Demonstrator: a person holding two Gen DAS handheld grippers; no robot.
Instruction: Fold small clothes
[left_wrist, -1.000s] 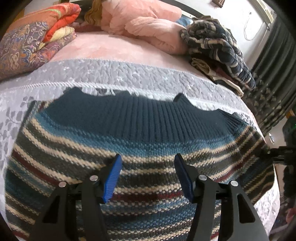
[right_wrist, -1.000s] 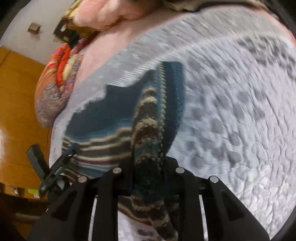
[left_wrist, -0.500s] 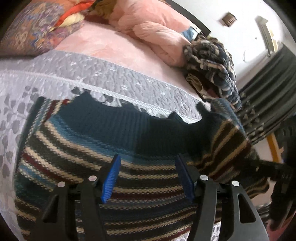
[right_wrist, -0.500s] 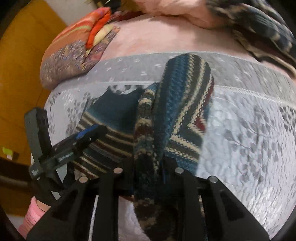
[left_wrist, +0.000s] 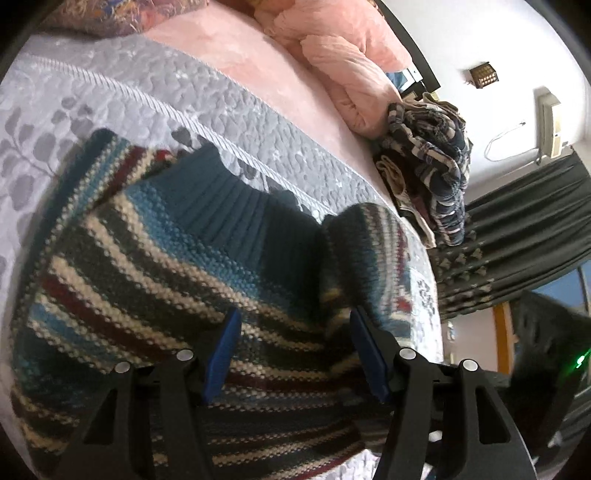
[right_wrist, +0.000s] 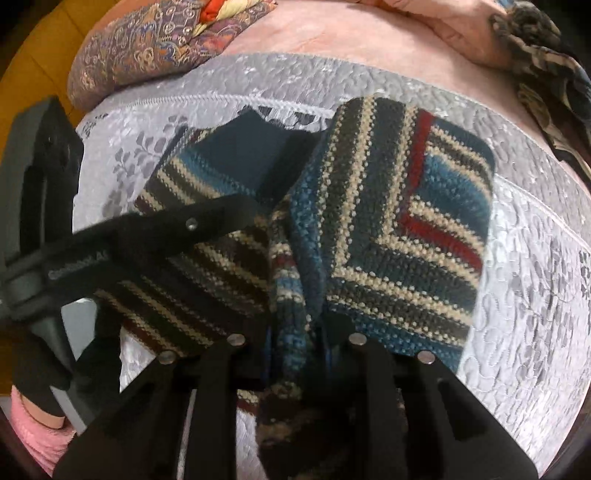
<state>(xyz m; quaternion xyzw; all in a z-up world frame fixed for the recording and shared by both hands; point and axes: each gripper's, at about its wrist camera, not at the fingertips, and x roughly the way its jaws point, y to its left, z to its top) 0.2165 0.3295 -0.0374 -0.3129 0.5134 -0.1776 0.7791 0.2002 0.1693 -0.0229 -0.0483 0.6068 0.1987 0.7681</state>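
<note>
Grey quilt (right_wrist: 524, 280); R jaws clamp sweater (right_wrist: 399, 229) fold, pads hidden; L jaws wide

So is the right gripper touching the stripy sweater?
Touching. The right wrist view shows the right gripper shut on a bunched fold of the sweater, with the knit squeezed between its fingers.
</note>
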